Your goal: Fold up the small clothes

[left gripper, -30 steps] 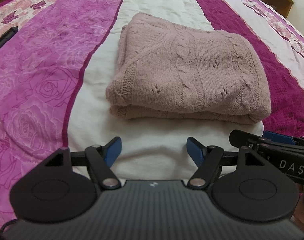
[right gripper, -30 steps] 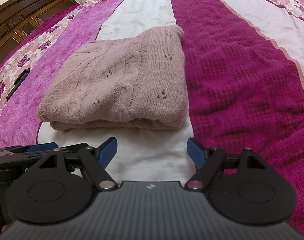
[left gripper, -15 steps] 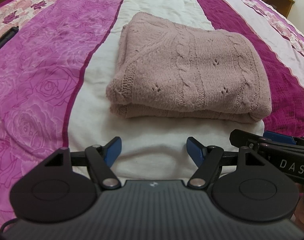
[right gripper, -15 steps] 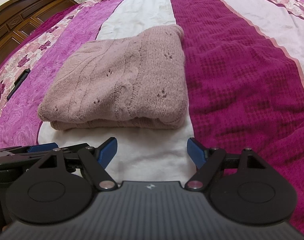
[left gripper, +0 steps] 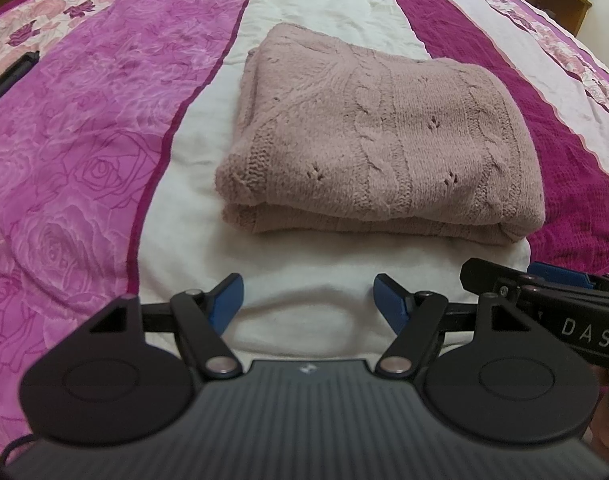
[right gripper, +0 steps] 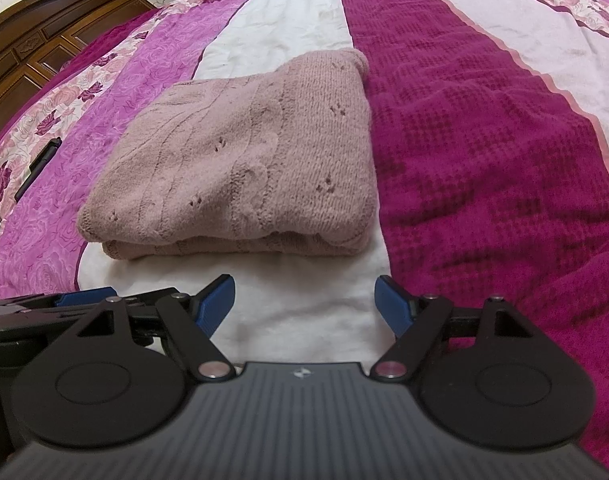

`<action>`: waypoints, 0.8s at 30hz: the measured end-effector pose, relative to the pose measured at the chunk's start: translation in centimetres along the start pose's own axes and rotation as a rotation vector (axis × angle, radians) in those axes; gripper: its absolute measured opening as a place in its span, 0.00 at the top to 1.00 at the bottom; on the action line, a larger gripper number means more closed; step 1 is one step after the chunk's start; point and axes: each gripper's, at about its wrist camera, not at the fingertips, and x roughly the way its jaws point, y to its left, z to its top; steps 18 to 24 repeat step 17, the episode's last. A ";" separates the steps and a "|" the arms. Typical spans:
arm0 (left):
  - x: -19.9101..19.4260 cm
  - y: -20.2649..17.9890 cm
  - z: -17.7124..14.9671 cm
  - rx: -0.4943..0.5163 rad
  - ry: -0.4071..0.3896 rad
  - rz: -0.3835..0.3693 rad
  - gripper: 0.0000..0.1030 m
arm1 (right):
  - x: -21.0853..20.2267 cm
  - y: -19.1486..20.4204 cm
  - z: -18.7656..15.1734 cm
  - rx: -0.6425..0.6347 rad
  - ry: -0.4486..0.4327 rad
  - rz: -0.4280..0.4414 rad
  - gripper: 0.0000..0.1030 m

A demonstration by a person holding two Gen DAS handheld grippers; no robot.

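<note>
Sweater point(left gripper: 380, 140), dusty pink cable knit, lies folded in a neat rectangle on the white stripe of the bedspread point(left gripper: 84, 128), its right edge meeting the dark magenta stripe. Left gripper point(left gripper: 308, 300) sits low just short of the sweater's near edge, blue fingers point(left gripper: 224, 300) spread apart, holding nothing. Right gripper point(right gripper: 304, 300) is beside it, same pose, fingers point(right gripper: 392, 304) apart, empty. Neither touches the sweater. Black flat object point(right gripper: 38, 168) lies far left on the floral stripe. Wooden headboard point(right gripper: 44, 48) behind.
</note>
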 end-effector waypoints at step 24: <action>-0.4 0.0 -0.4 0.001 -0.001 0.001 0.29 | -0.4 0.0 -0.2 0.004 -0.007 0.005 0.20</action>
